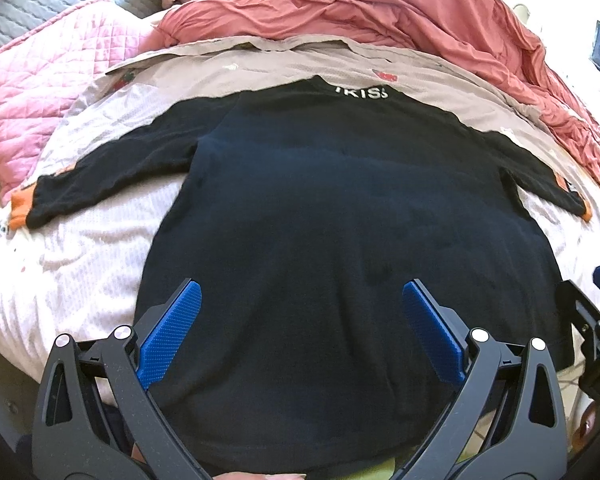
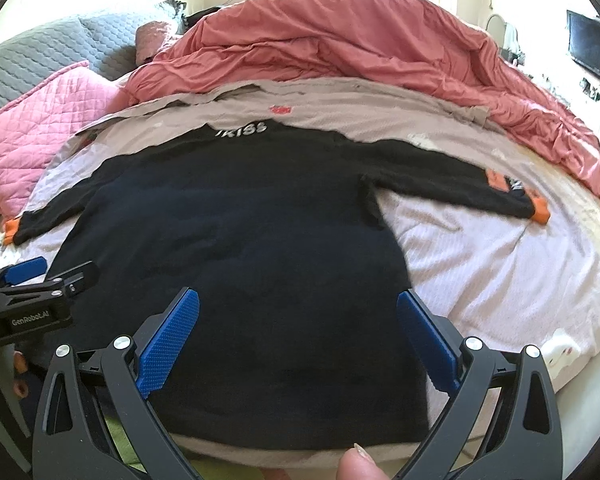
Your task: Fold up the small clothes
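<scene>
A small black long-sleeved top (image 1: 340, 208) with orange cuffs and white lettering at the collar lies flat on the bed, sleeves spread out to both sides; it also shows in the right wrist view (image 2: 236, 240). My left gripper (image 1: 302, 300) is open and empty, hovering over the hem's left part. My right gripper (image 2: 298, 308) is open and empty over the hem's right part. The right gripper shows at the left view's right edge (image 1: 592, 304), and the left gripper at the right view's left edge (image 2: 36, 280).
The top lies on a pale lilac sheet (image 1: 84, 248) (image 2: 500, 260). A crumpled salmon duvet (image 1: 380, 12) (image 2: 360, 40) is heaped behind it. A pink quilted pillow (image 1: 40, 92) (image 2: 40, 128) and a grey pillow (image 2: 40, 52) sit far left. A fingertip (image 2: 356, 466) shows at the bottom.
</scene>
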`<state>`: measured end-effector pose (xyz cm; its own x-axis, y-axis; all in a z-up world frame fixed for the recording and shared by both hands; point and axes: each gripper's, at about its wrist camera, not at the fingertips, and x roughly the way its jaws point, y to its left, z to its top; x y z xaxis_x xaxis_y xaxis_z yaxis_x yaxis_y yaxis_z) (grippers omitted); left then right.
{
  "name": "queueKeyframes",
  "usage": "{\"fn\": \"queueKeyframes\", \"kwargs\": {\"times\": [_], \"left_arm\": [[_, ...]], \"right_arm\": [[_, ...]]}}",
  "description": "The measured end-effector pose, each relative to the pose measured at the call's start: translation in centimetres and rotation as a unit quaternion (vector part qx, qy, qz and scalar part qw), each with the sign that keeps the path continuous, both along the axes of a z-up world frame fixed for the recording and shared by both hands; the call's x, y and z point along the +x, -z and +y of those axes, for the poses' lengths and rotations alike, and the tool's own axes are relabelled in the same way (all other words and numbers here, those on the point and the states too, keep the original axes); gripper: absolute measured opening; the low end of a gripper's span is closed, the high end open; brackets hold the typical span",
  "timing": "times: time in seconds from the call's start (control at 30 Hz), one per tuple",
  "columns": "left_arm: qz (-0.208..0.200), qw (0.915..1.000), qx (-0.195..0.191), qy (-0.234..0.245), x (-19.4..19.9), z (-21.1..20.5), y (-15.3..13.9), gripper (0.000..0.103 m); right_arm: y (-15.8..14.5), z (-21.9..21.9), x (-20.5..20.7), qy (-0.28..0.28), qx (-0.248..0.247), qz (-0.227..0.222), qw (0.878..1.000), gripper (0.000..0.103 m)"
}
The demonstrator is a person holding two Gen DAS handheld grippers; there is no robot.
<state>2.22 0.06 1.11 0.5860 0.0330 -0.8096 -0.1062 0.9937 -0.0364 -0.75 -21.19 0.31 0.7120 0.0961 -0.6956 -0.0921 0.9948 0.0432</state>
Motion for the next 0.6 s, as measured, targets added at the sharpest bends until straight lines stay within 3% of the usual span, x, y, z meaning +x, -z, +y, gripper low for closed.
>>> {"fn": "queueKeyframes", "kwargs": {"times": [0.6], "left_arm": [[0.006, 0.9999, 0.009, -0.005, 10.4, -2.0, -1.8, 0.095]], "right_arm": [[-0.4, -3.2, 10.0, 0.018, 0.015, -0.013, 1.000, 0.099]]}}
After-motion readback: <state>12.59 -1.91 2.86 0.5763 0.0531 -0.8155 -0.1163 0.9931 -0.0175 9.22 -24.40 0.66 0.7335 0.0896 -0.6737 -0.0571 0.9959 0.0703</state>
